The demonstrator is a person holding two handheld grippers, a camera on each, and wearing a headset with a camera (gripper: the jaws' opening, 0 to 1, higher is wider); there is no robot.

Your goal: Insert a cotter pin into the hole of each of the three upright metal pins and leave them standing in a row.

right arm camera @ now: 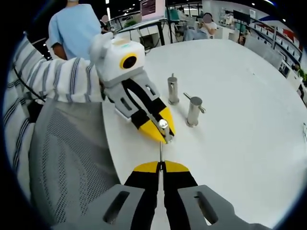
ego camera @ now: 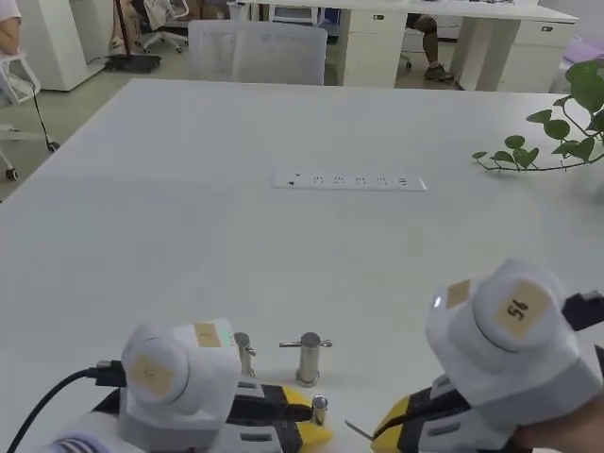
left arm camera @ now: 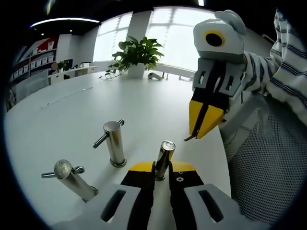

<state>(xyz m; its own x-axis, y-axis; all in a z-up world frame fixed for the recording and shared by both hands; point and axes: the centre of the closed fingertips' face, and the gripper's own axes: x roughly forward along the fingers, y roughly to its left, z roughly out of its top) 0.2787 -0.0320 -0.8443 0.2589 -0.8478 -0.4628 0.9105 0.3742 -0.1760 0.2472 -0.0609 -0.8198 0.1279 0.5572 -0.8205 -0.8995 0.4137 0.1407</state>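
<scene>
As left gripper [left arm camera: 162,168] clamps upright pin [left arm camera: 165,152], right gripper [right arm camera: 161,166] pinches cotter pin [right arm camera: 160,152] facing it.

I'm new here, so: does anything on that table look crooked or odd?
Nothing broken. Two metal pins hold cotter pins; the third pin, in the left gripper, has none yet; the right gripper holds a loose cotter pin near it.

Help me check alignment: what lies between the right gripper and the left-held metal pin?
The cotter pin held by the right gripper, pointing at the metal pin; right gripper view.
</scene>
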